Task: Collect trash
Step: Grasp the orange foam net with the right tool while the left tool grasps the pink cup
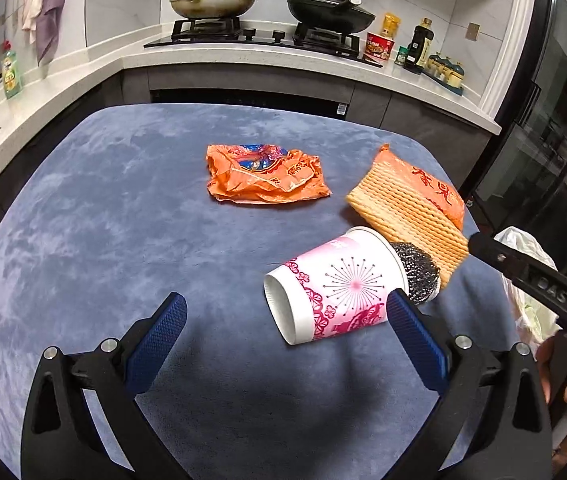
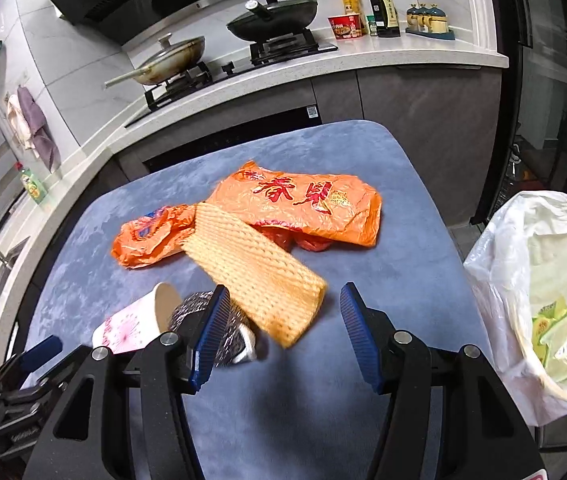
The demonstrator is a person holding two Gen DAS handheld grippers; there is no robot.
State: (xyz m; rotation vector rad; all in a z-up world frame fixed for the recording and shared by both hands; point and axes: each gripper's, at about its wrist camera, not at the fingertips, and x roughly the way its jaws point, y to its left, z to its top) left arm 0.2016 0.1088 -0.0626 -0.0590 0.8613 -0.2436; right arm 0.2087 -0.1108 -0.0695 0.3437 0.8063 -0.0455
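Observation:
A pink and white paper cup [image 1: 335, 286] lies on its side on the blue table [image 1: 103, 208], with a steel scourer [image 1: 419, 272] at its mouth. My left gripper [image 1: 285, 322] is open and empty; its right finger is right beside the cup. A tan foam net [image 2: 255, 268] lies partly over an orange plastic bag [image 2: 315, 204]. A second crumpled orange bag [image 1: 263, 174] lies at the table's middle. My right gripper [image 2: 285, 312] is open and empty, with the near end of the foam net between its fingers. The cup [image 2: 135, 326] and scourer [image 2: 191, 312] lie at its left.
A bin lined with a white bag [image 2: 539, 280], holding green packaging, stands to the right of the table. Behind the table runs a counter [image 1: 243, 54] with a hob, two pans, bottles and jars. A dark fridge [image 1: 555, 128] stands at the right.

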